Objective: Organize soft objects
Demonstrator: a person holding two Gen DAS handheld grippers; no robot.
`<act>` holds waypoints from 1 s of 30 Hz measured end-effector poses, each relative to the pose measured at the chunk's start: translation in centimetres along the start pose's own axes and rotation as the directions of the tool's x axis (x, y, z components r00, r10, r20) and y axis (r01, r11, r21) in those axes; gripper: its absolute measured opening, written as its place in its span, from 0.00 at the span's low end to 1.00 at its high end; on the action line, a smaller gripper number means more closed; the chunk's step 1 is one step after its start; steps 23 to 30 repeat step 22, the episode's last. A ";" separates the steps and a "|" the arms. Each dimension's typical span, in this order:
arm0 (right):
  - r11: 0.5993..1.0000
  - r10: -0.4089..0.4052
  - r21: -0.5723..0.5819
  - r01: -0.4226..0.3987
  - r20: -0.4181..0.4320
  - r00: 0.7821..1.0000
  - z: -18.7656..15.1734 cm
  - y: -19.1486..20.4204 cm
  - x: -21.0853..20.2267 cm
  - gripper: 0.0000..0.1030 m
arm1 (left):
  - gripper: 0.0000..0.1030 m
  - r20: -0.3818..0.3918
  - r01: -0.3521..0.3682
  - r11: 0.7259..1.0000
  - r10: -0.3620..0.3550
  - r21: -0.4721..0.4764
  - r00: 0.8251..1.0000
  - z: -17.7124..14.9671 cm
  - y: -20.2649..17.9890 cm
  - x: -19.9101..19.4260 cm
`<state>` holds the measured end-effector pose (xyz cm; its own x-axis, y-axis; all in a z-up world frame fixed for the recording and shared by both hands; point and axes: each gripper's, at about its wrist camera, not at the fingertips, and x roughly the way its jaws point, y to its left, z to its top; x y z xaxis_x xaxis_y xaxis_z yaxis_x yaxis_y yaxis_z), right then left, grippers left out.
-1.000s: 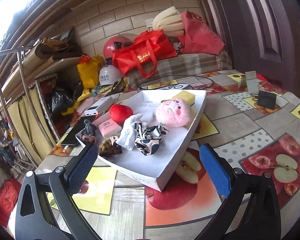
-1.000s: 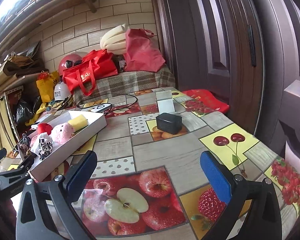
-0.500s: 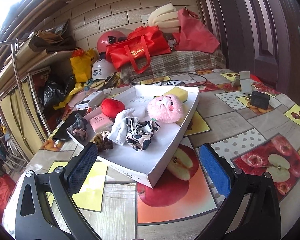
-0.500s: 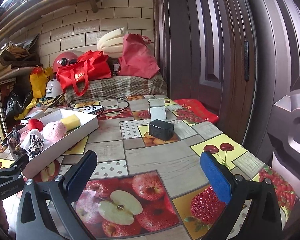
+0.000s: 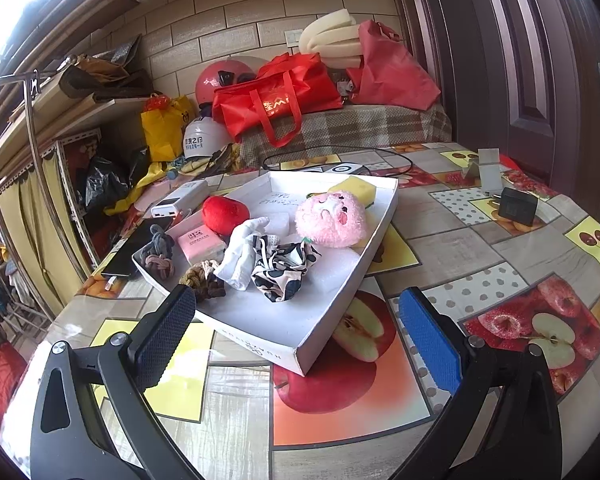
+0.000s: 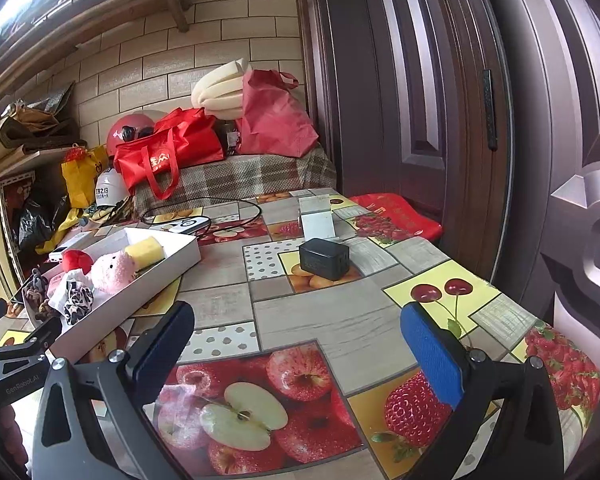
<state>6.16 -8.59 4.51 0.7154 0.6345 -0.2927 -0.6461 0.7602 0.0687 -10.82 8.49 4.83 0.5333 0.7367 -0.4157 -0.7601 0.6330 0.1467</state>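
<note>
Both empty, jaws wide apart: left gripper point(image 5: 296, 330) before the white tray point(image 5: 260, 320), right gripper point(image 6: 296, 334) above the tablecloth point(image 6: 340, 320).

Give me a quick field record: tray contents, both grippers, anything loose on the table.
tray: white tray on the table
in tray: pink plush, red plush, yellow sponge, spotted cloth, white cloth, pink packet, knotted ropes
left gripper: open, empty, near the tray's front corner
right gripper: open, empty, over bare table
loose: black charger, white stand
</note>
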 end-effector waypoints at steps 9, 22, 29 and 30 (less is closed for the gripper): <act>1.000 -0.001 -0.006 0.001 0.006 1.000 0.0 0.2 -0.1 1.00 | 1.00 -0.017 -0.003 1.000 0.003 -0.019 1.000 0.1 0.1 0.3; 1.000 -0.001 -0.007 0.002 0.005 1.000 0.0 0.2 -0.1 1.00 | 1.00 -0.032 0.015 0.999 -0.017 -0.051 0.999 0.0 0.4 0.6; 1.000 -0.001 -0.007 0.002 0.005 1.000 0.0 0.2 -0.1 1.00 | 1.00 -0.032 0.015 0.999 -0.017 -0.051 0.999 0.0 0.4 0.6; 1.000 -0.001 -0.007 0.002 0.005 1.000 0.0 0.2 -0.1 1.00 | 1.00 -0.032 0.015 0.999 -0.017 -0.051 0.999 0.0 0.4 0.6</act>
